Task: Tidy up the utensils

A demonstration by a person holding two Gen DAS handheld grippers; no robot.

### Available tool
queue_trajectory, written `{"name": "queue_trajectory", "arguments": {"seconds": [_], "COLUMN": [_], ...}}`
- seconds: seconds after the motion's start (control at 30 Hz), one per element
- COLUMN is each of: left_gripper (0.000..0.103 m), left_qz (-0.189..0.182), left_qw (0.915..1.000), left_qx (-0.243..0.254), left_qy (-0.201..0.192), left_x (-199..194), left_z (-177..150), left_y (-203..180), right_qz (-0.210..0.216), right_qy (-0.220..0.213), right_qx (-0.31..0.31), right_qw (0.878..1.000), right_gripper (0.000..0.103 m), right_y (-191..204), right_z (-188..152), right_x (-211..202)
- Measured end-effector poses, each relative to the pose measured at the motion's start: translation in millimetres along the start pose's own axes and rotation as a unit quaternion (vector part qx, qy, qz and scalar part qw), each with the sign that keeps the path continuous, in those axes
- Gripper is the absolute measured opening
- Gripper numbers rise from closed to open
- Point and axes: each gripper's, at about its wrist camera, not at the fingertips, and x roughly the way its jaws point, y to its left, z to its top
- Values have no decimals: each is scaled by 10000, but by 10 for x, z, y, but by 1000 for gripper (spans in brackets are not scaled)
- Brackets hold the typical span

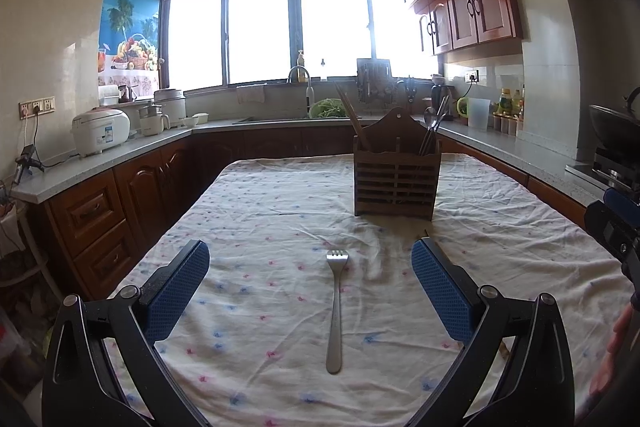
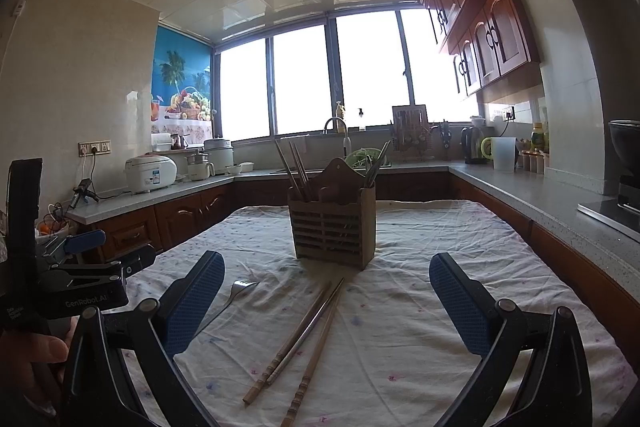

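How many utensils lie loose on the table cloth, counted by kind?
Fork: 1
Wooden chopsticks: 2
Metal chopstick: 1
Total: 4 loose utensils, all in front of the wooden holder.

Right wrist view: fork (image 2: 236,293) handle hidden behind the right claw's left finger (image 2: 192,303); holder (image 2: 334,227) contents too dim to identify; chopsticks (image 2: 304,343) partly cut off by the bottom edge

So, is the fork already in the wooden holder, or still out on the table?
Out. The fork lies flat on the tablecloth, in front of the wooden holder and apart from it.
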Motion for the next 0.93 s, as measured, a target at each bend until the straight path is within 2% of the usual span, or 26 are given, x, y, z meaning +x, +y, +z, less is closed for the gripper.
{"name": "queue_trajectory", "arguments": {"seconds": [0.5, 0.93], "left_gripper": [103, 103], "left_qz": [-27, -245], "left_qw": [10000, 9995], "left_qx": [8, -34], "left_qy": [10, 187], "left_x": [9, 170], "left_z": [9, 77], "left_y": [-6, -8], "right_qz": [-9, -85], "right_qy": [32, 252], "right_qx": [16, 60], "right_qw": [10000, 9996], "right_gripper": [103, 103], "right_y": [2, -51], "right_z": [2, -7], "right_x": [35, 206]}}
